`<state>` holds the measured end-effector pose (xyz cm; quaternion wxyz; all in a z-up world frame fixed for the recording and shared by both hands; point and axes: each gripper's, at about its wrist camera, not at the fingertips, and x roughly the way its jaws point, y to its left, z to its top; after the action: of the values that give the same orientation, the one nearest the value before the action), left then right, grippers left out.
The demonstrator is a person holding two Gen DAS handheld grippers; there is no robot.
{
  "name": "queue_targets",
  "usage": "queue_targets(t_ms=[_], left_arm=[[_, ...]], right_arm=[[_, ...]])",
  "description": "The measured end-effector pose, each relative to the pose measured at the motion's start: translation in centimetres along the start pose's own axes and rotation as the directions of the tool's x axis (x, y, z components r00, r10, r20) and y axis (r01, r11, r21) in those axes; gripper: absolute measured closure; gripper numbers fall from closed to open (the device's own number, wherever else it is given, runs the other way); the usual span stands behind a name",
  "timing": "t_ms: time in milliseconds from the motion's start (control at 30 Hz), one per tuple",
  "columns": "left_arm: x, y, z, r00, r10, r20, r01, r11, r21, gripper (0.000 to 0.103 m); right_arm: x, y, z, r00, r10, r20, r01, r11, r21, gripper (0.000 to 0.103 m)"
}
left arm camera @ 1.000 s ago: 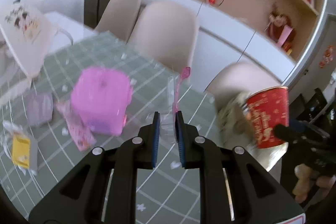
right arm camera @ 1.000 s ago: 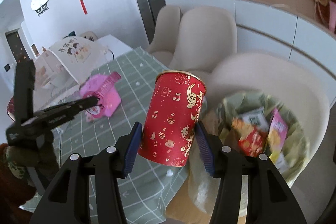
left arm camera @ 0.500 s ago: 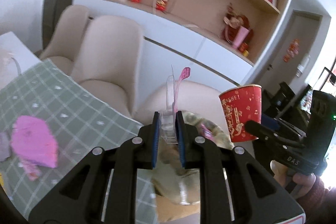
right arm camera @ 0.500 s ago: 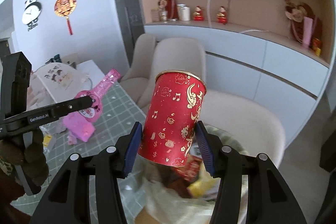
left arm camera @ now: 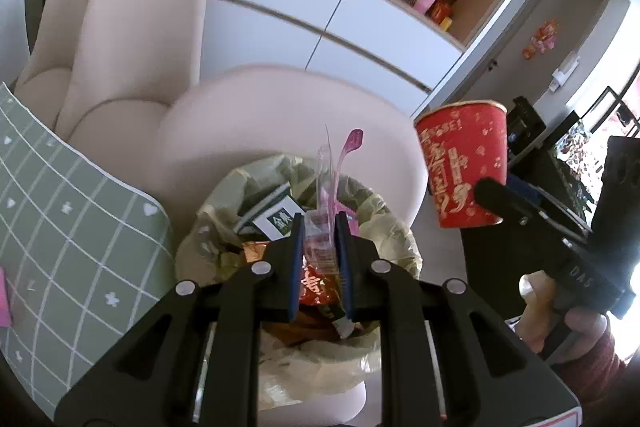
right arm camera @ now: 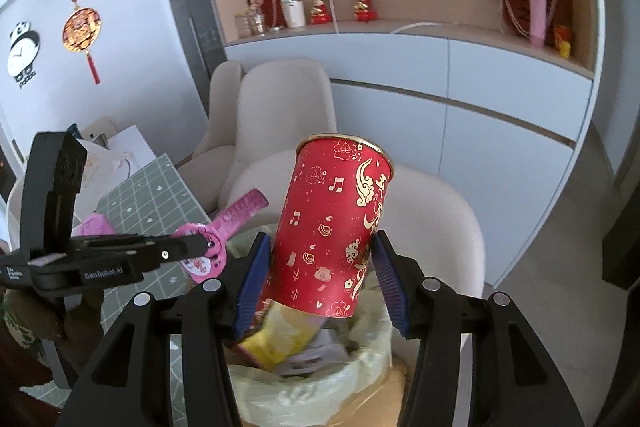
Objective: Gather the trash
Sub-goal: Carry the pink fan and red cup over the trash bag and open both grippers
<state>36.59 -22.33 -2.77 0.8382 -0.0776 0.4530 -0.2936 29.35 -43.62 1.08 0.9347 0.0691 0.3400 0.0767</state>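
Observation:
My left gripper (left arm camera: 319,239) is shut on a pink toy in clear plastic packaging (left arm camera: 326,195) and holds it right above the trash bin (left arm camera: 384,227), which has a pale yellow-green bag and several wrappers in it. In the right wrist view the left gripper (right arm camera: 200,247) holds that pink package (right arm camera: 224,231) at the left. My right gripper (right arm camera: 318,275) is shut on a red paper cup with gold patterns (right arm camera: 336,227), upright and slightly tilted above the bin (right arm camera: 312,391). The cup also shows in the left wrist view (left arm camera: 464,163).
The bin stands against a beige chair (left arm camera: 280,123); more beige chairs (left arm camera: 132,39) are behind. The table with a green checked cloth (left arm camera: 60,219) lies to the left. White cabinets (right arm camera: 500,95) and shelves with ornaments line the back wall.
Both grippers have swung away from the table and over the trash bin, carrying the pink package and the red cup. The bin now sits directly below both.

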Motion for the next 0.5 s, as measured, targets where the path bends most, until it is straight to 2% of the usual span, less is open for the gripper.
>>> queue_targets(t_ms=[133,200,233,333,500], left_arm=[[1.8,0.1,0.0,0.999,-0.006,-0.033,0.006,1.0,-0.013,0.085],[2.4,0.5,0.0,0.998,-0.022,-0.052,0.02,0.999,-0.037,0.073],[2.5,0.7,0.0,0.998,-0.024,-0.053,0.022,0.999,-0.046,0.071],[2.3,1.0,0.0,0.999,0.01,-0.042,-0.012,0.999,-0.048,0.07],[0.1,1.5,-0.6,0.994,0.107,0.006,-0.106,0.994,-0.027,0.069]], right_arm=[[1.2,-1.6,-0.3,1.0,0.004,-0.017,-0.004,1.0,0.021,0.053],[1.7,-1.7,-0.5,1.0,0.013,-0.028,-0.012,1.0,0.027,0.053],[2.3,-1.8,-0.6,0.999,0.023,-0.038,-0.022,0.999,0.03,0.053],[3.3,-1.2,-1.0,0.997,0.048,-0.061,-0.047,0.999,0.026,0.053],[5.3,1.0,-1.5,0.99,0.098,-0.104,-0.098,0.995,0.005,0.053]])
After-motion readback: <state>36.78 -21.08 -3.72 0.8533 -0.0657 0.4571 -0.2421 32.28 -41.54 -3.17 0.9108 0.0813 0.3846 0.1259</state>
